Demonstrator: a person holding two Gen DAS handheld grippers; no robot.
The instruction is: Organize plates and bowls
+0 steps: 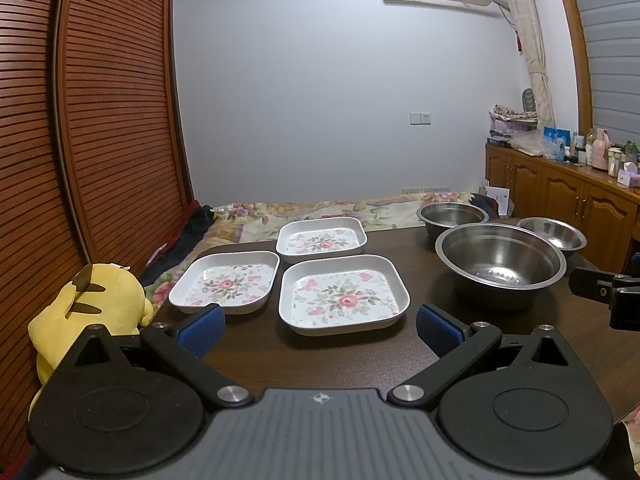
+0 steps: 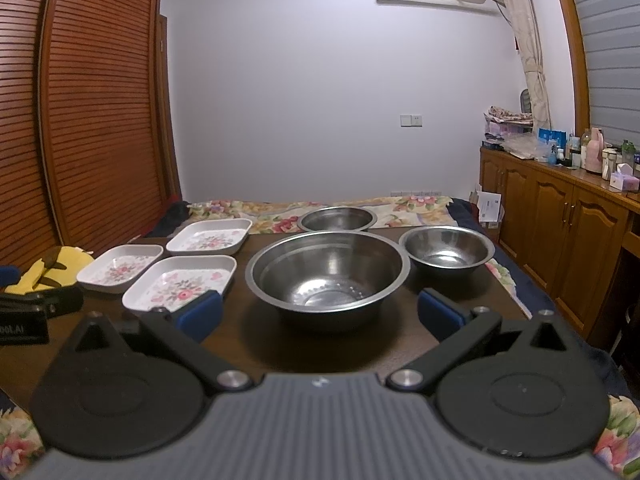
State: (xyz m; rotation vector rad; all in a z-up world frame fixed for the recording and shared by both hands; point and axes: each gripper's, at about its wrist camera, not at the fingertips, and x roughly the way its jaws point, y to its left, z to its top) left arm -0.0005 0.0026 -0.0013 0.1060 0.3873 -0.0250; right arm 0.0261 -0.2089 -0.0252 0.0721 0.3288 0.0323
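Note:
Three white square plates with flower prints lie on the dark wooden table (image 1: 360,360): a near one (image 1: 344,300), a left one (image 1: 226,282) and a far one (image 1: 322,241). Right of them stand three steel bowls: a large one (image 2: 327,272), a far one (image 2: 337,219) and a small right one (image 2: 448,251). My left gripper (image 1: 320,330) is open and empty, just short of the near plate. My right gripper (image 2: 320,314) is open and empty in front of the large bowl (image 1: 500,266). The plates (image 2: 180,282) also show left in the right wrist view.
A yellow plush toy (image 1: 92,304) sits at the table's left edge. A bed with a flowered cover (image 1: 320,208) lies beyond the table. A slatted wooden wardrobe (image 1: 100,120) stands left, and a wooden cabinet (image 2: 560,232) loaded with bottles stands right.

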